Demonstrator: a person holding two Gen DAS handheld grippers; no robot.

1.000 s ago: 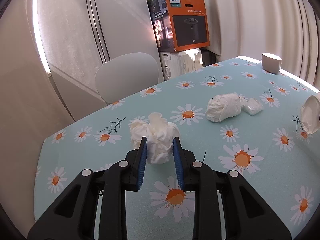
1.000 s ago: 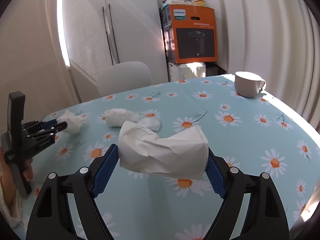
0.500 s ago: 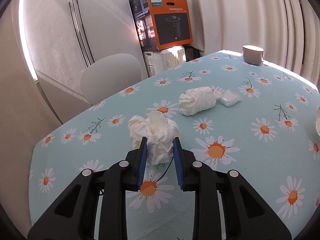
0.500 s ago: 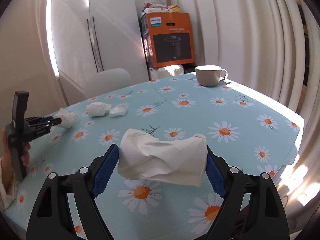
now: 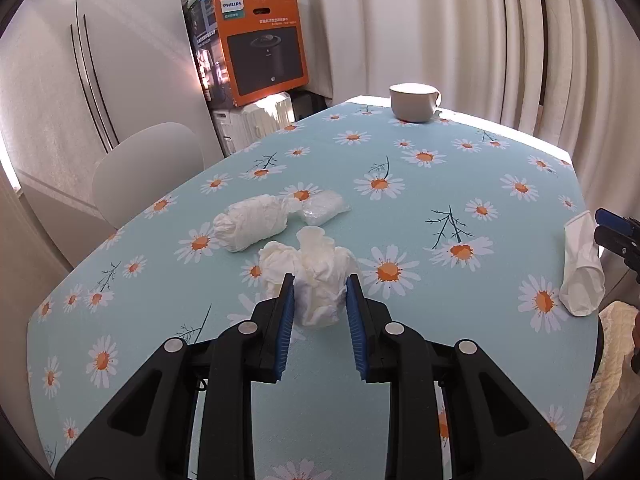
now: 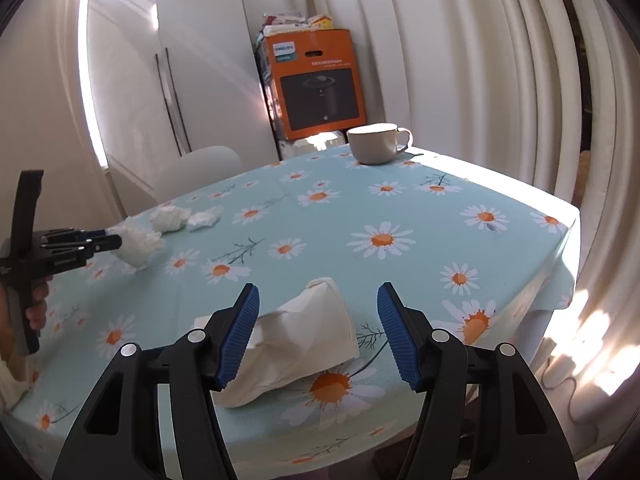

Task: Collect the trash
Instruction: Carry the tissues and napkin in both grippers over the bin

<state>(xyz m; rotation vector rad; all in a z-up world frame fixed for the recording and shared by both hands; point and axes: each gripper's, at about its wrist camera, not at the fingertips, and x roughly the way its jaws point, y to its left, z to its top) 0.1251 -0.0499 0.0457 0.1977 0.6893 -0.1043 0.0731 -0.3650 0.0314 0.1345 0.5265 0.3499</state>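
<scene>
i have the crumpled white tissue wad [image 5: 320,280] pinched in my left hand-held gripper [image 5: 320,312], the blue pads narrowed onto its sides, so that it comes along as trash instead of sitting on the bench [image 5: 440,168] with its light-blue daisy-print cloth. whether it hangs just clear of the cloth or brushes it, i cannot tell. my right hand-held gripper [image 6: 318,338] stands wide open over the bench's near corner. the folded white paper napkin [image 6: 296,344] lies between the jaws, its one end against the left blue pad [image 6: 240,332], well apart from the right pad, so i judge nothing grips it. two more pieces wait near the far side: a rolled white tissue bundle [image 5: 252,226] and, touching it, a small clear plastic wrapper [image 5: 324,210].
</scene>
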